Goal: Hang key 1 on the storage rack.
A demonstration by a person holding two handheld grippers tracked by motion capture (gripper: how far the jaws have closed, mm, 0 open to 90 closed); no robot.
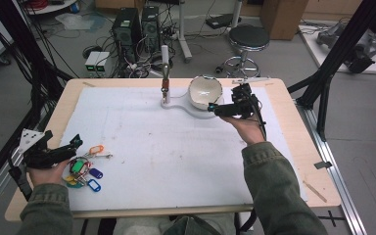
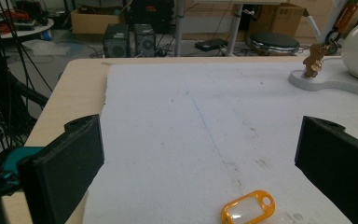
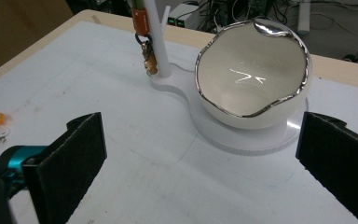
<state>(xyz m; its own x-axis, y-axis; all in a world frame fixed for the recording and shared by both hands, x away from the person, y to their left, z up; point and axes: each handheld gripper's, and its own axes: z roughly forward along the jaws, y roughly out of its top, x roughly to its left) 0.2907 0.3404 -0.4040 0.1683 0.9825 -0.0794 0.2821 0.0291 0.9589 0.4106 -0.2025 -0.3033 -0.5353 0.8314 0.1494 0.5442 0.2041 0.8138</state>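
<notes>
A white egg-shaped bowl with a silver rim [image 1: 205, 91] [image 3: 251, 70] sits on a white stand [image 1: 176, 104] [image 3: 242, 140] at the far middle of the mat. The stand's thin post [image 1: 165, 63] [image 3: 157, 42] carries an orange tag [image 3: 140, 18] with a small brown charm [image 2: 313, 60] hanging below. My right gripper [image 1: 213, 107] [image 3: 200, 135] is open just in front of the bowl, holding nothing. A bunch of keys with coloured tags [image 1: 85, 169] lies at the near left. My left gripper [image 1: 74, 145] [image 2: 200, 140] is open beside it, an orange tag [image 2: 248, 211] just ahead of its jaws.
A white mat [image 1: 166, 147] covers most of the wooden table [image 1: 298, 147]. Behind the table stand computer towers [image 1: 136, 27], a black stool [image 1: 248, 38] and tangled cables. A black frame leg [image 1: 333, 58] rises at the right.
</notes>
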